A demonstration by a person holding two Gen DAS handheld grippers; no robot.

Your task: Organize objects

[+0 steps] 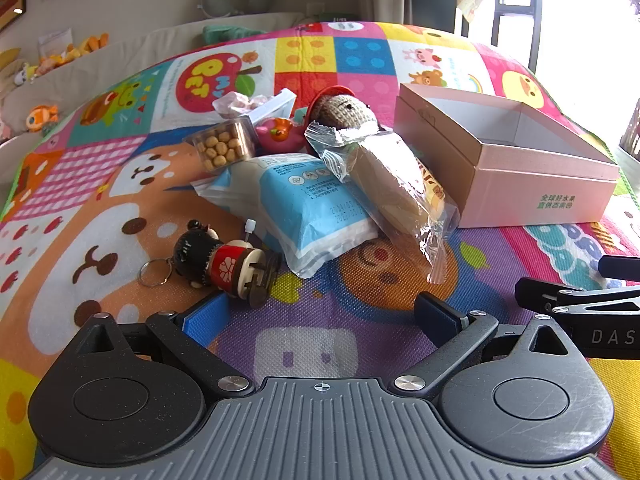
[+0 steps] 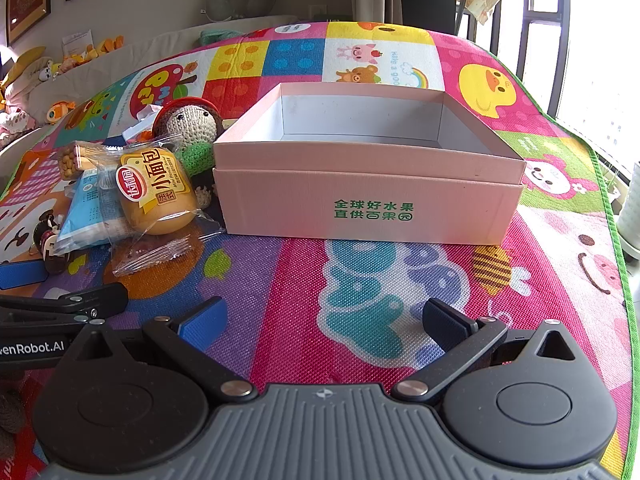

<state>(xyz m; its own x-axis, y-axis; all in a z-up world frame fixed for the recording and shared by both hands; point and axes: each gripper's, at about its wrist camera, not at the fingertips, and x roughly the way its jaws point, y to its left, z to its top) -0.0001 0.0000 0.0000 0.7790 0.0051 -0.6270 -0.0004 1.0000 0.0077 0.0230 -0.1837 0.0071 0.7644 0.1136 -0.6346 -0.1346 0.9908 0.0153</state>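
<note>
Play mat (image 1: 328, 344), patchwork of cartoon animals and coloured squares, carrying everything.

Toward the mat's left side, nearest its front edge: wind-up bear toy (image 1: 224, 260) on its side, key ring (image 1: 154, 272) attached at the head end, white winder knob sticking up. Just right of it and touching: blue-and-white sealed pouch (image 1: 304, 208), lying flat, printed text up. Behind the pouch: clear tub of small round snacks (image 1: 222, 146), tipped on its side, resting against the pouch's far edge. Behind the tub: crumpled pink wrapper (image 1: 236, 102) and white plastic strip (image 1: 276, 106). Right of the tub: red-orange plastic toy (image 1: 280, 132), partly hidden. Behind that: crocheted doll (image 1: 340, 110) with red hat, green piece at the body seen from the right wrist view, wedged between the pile and the box. Across pouch and doll: small bread in clear wrapper (image 2: 158, 192), yellow-brown label, leaning on the pouch, wrapper tail reaching the mat.

Right of the pile, middle of the mat toward the right edge: pink cardboard box (image 2: 368, 200), open top, white inside, nothing in it, green characters on the front wall, near-left corner just beside the bread.

Along the mat's front edge: left gripper (image 1: 320, 312), jaws spread fully wide, blue pad near the wind-up toy but apart from it, nothing between the pads. Right gripper (image 2: 324, 320), equally wide, facing the box front, well short of it, holding nothing.
</note>
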